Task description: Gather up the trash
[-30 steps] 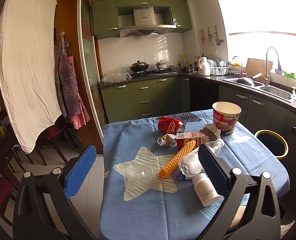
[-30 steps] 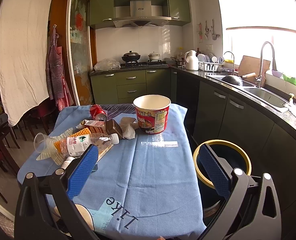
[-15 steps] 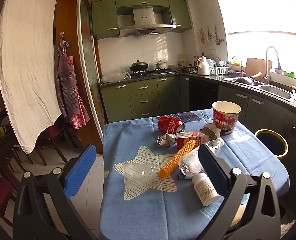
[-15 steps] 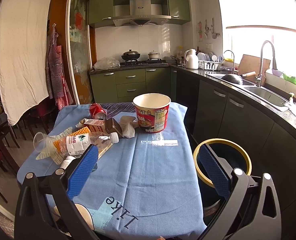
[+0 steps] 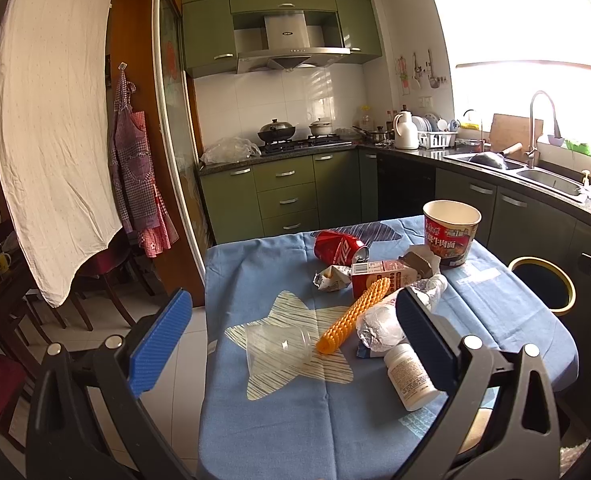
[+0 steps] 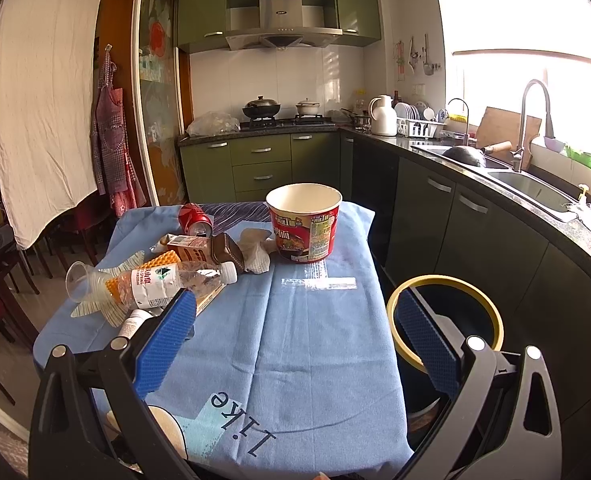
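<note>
Trash lies scattered across a surface [image 6: 315, 332] covered with a blue cloth in a green-cabineted kitchen. Near the far edge stands an empty red noodle cup [image 6: 303, 222]. Left of it, clustered close together, lie a crushed red soda can [image 5: 339, 249], a red carton [image 5: 383, 278], a crumpled wrapper [image 5: 329, 279], an orange ridged roll [image 5: 353, 316], a clear plastic cup [image 5: 277, 347] on its side, a crushed water bottle [image 6: 167, 280] and a small white pill bottle [image 5: 411, 376]. A round bin [image 6: 445, 320] with a yellow rim sits on the floor just beside the surface's right edge.

Both tools hover at the near side, above the cloth. The left gripper [image 5: 291, 340] is spread wide and holds nothing; its view faces the cluster. The right gripper [image 6: 295, 336] is likewise wide open and empty, facing the bare middle of the cloth and the bin.

Nothing appears collected yet. Risks from here, as a judgement: the pieces touch or overlap, so closing on one may nudge its neighbours, and the round bottles and can could roll off the edge. The thin clear cup and crushed bottle may buckle or slip under a squeeze. The cloth could bunch up and drag items along if a finger catches it.
</note>
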Demonstrator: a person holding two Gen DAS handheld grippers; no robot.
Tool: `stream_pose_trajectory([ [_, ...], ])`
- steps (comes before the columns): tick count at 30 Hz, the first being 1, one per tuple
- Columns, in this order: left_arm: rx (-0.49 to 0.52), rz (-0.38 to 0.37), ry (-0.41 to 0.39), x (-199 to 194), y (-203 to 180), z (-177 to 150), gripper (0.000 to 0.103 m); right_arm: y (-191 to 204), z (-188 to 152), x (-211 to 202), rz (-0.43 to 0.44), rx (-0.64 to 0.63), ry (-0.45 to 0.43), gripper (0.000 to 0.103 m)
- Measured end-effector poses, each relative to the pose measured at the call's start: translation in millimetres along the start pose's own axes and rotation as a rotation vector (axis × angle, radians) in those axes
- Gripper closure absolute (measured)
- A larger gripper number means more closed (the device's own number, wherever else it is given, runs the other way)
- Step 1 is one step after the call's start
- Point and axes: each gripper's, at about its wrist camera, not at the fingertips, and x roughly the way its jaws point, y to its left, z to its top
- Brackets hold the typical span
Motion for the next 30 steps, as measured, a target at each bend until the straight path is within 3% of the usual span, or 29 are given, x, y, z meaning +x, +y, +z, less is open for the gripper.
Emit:
stream_pose_trajectory([
  [8,-0.012,-0.016,0.019,4.9,1.7,-5.2,0.006,2.2,4.0,6.5,-0.005,-0.033,0.006,0.004],
  [14,-0.014,-0.065,0.077,25.2,8.5,3.0,0.006,-2.4,42.0,30.3,0.039,-0.109,0.077,0.004],
  [21,-0.044,-0.093,0.146,68.5,21.8,34.6,0.006,-15.8,112.6,110.2,0.134,-0.112,0.291,0.004],
  [25,-0.029,-0.102,0.165,92.7,20.6,47.9,0.006,-37.8,156.0,182.4,0.110,-0.051,0.419,0.004],
  [27,-0.023,-0.102,0.177,105.5,18.2,53.1,0.006,-48.9,173.5,226.4,0.099,-0.016,0.494,0.014],
  [30,-0.040,-0.146,0.215,126.0,16.7,57.2,0.006,-59.7,183.2,278.1,0.084,0.028,0.593,0.019],
])
